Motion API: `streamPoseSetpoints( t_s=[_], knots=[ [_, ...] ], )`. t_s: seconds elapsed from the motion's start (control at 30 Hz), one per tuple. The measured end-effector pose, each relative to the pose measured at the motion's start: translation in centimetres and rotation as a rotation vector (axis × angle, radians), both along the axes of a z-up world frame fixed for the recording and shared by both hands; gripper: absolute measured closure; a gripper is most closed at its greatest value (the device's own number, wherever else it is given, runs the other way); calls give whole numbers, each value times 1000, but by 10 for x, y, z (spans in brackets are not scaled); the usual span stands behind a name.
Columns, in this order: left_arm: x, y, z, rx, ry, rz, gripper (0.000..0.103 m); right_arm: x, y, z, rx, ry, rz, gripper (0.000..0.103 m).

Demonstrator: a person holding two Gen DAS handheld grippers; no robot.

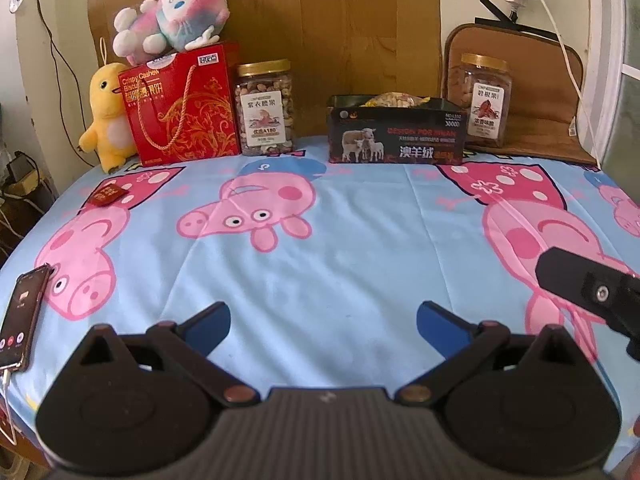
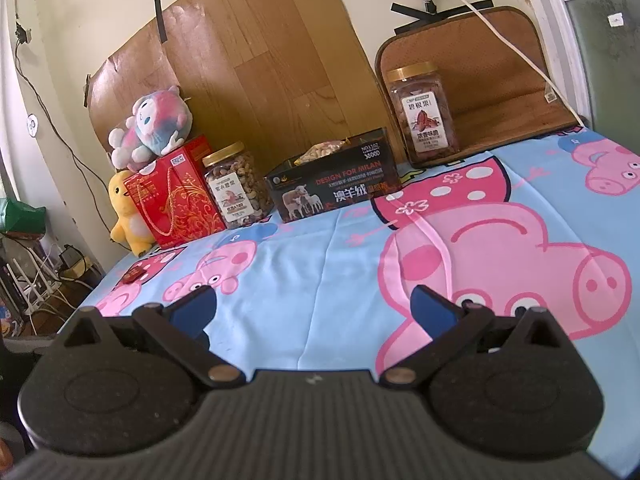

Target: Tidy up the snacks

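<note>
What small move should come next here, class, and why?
Probably ease the left gripper forward and left toward the small red packet, the only loose snack on the sheet. Both sets of jaws stand open and empty, and the black box at the back already holds a snack bag.

The left gripper sits at six o'clock with its blue-padded fingers spread wide over a blue cartoon-pig sheet, holding nothing. At twelve o'clock stands a black box with snacks showing over its rim. A nut jar is at eleven, beside a red gift box topped by a plush toy. Another jar stands at one o'clock. A phone lies at nine.
</note>
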State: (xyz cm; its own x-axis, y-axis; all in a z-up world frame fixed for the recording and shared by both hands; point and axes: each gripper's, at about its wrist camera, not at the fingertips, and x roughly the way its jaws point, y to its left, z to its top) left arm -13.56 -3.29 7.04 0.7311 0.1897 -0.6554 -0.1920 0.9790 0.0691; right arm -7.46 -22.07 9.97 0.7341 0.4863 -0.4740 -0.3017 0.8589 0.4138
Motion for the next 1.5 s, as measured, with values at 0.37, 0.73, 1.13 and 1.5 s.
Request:
streamPoseSetpoints(
  t_s=[0.37,0.73,1.13,1.5],
  knots=[
    [-2,-2,-1,-2,15,-21,0,-2,-2,0,5,3,-4,0],
    [-4,1,-1,-2,4,-13,0,-4,-3,1,6,-3,-6,0],
    [-5,4,2,-24,-1,-8,0,-5,-3,2,1,1,-5,0],
    [-7,3,3,-16,-15,-18,0,-6,0,1,-2,0,-2,0]
  ],
)
